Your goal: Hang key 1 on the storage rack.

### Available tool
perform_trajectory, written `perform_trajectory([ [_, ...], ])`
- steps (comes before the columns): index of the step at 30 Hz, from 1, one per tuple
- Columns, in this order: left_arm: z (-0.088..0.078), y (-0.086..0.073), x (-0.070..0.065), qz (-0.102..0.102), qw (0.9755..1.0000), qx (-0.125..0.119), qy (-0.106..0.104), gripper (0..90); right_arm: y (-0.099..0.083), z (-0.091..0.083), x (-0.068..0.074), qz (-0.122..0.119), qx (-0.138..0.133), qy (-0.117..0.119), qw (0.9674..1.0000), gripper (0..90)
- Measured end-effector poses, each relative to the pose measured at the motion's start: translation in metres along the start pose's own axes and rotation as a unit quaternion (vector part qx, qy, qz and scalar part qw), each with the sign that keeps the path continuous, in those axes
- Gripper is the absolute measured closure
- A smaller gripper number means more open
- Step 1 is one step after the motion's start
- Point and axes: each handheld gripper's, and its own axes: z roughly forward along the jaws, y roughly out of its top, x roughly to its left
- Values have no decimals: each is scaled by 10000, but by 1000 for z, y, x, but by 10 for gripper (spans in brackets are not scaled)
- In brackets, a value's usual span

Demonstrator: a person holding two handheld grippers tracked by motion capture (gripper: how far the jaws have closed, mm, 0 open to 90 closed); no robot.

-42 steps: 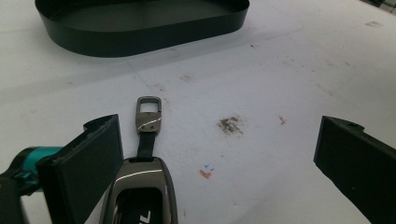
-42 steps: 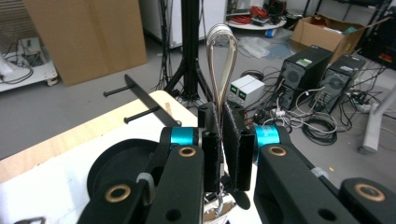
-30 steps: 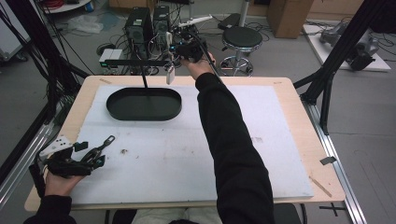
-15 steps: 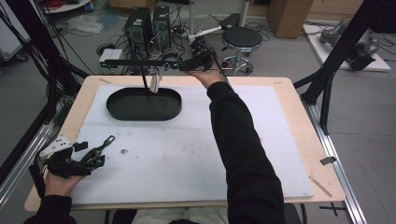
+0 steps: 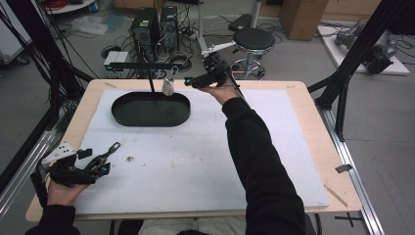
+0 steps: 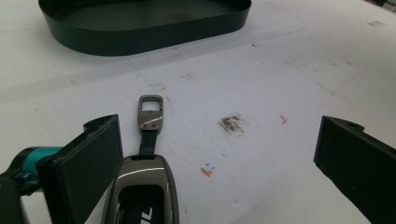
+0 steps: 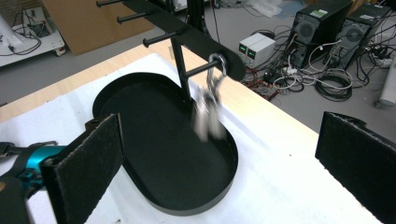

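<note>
A silver key bunch (image 5: 169, 87) hangs by its ring (image 7: 217, 64) from a peg of the black rack (image 5: 147, 65), blurred as it swings over the black oval tray (image 5: 122, 113). My right gripper (image 5: 190, 82) is just right of it, open; its jaws have just been opening and nothing is between them (image 7: 219, 140). At the near left, my left gripper (image 5: 95, 161) rests open on the white mat. A dark key fob (image 6: 145, 186) with a strap and metal clasp (image 6: 150, 109) lies on the mat beside its left jaw, untouched by the pads.
The rack (image 7: 187, 32) carries more bare pegs to the left in the right gripper view. The tray (image 7: 163, 154) is empty. The white mat (image 5: 195, 161) covers the wooden table. Computers, cables and a stool (image 5: 253, 39) stand on the floor beyond the far edge.
My right gripper let go of the key bunch at the rack, then drew back to the right and down. The bunch now hangs from the peg and swings. The left gripper stayed put.
</note>
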Motion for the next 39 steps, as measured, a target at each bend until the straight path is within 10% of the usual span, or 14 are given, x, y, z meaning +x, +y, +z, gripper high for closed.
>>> perform_trajectory([
  [39, 4, 2, 0, 63, 9999, 87, -14, 18, -75, -60, -2, -116, 78, -213, 9997, 7],
])
